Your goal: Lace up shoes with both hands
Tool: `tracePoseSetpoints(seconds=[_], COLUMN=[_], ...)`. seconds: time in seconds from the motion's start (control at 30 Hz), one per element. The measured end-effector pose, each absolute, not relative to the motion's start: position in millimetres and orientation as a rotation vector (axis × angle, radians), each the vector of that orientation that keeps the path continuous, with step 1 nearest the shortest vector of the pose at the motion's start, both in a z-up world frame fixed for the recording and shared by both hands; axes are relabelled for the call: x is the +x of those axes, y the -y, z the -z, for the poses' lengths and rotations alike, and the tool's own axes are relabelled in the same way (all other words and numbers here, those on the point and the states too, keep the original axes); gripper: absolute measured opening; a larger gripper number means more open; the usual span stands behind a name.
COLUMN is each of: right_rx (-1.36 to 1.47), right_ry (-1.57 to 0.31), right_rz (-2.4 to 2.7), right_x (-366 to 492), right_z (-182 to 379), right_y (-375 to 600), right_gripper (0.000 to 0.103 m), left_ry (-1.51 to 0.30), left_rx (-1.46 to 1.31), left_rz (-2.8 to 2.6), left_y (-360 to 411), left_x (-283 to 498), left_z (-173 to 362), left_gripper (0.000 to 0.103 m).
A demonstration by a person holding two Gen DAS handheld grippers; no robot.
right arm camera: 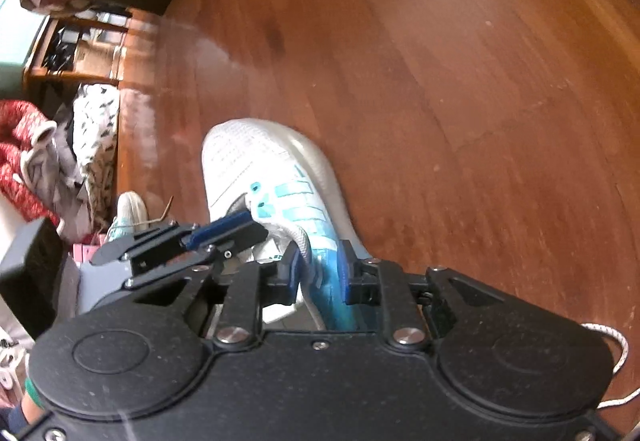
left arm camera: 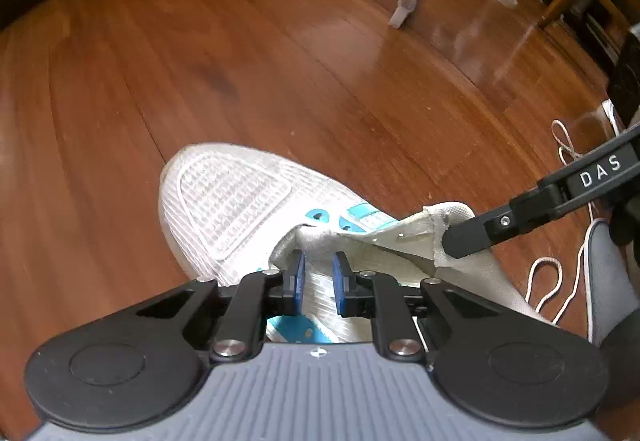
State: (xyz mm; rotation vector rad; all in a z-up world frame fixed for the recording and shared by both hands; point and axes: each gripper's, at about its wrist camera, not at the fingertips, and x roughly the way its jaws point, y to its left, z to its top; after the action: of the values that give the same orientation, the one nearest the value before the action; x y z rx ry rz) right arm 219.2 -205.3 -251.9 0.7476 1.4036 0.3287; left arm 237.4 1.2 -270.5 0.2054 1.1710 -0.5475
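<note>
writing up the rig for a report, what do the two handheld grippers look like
Both are alike: the left gripper and right gripper have matte black linkage fingers with silver pivot screws, blue rubber pads and two round black discs at the base. The left's body shows ribbed grey plastic. The right gripper's finger carries white letters "DAS". A green cuff edge shows at the picture's corner.

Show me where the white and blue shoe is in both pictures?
Left wrist view: the shoe lies low in the middle, toe up-left, just past the left gripper.
Right wrist view: the shoe lies in the middle, toe up, beyond the right gripper.
Shared landmark: the wooden floor.
</note>
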Motion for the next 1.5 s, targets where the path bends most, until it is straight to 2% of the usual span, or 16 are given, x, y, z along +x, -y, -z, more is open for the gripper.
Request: tracePoseSetpoints(seconds=[0.2, 0.27, 0.33, 0.63, 0.77, 1.0, 1.17, 1.3, 1.5], right_rx=[0.825, 0.832, 0.838, 0.870, 0.847, 0.599, 0.434, 0.406, 0.375], right_ry=[-1.380, -1.374, -1.367, -1.368, -1.372, -1.331, -1.295, -1.284, -1.261], right_rz=[-0.338, -0.337, -0.331, -0.319, -0.346, -0.433, -0.510, -0.498, -0.530], right_x=[213.6, 211.8, 210.1, 206.4, 207.5, 209.6, 206.7, 205.2, 205.5], right_z=[251.3, 249.7, 248.2, 248.7, 247.3, 227.2, 211.5, 207.2, 202.3], right_y=[209.5, 211.3, 213.4, 219.2, 214.9, 193.1, 173.6, 179.3, 177.5], right_gripper=[0.015, 0.015, 0.015, 0.015, 0.016, 0.017, 0.017, 0.017, 0.017], left_ry=[-1.169, -1.205, -1.110, -1.018, -1.082, -1.072, -1.130, -1.097, -1.030], left_rx=[0.546, 0.382, 0.144, 0.356, 0.420, 0.353, 0.515, 0.186, 0.214], left_rz=[0.522, 0.562, 0.576, 0.583, 0.546, 0.588, 0.499, 0.440, 0.342], left_y=[45.8, 31.4, 1.4, 9.1, 17.3, -3.8, 15.9, -12.0, -31.6], left_x=[227.0, 236.6, 239.6, 220.2, 216.8, 197.1, 188.9, 188.2, 187.8], left_z=[277.1, 264.5, 241.8, 249.8, 271.4, 244.0, 251.1, 226.1, 215.6], left_gripper=[0.013, 0.014, 0.014, 0.014, 0.012, 0.013, 0.012, 0.013, 0.013])
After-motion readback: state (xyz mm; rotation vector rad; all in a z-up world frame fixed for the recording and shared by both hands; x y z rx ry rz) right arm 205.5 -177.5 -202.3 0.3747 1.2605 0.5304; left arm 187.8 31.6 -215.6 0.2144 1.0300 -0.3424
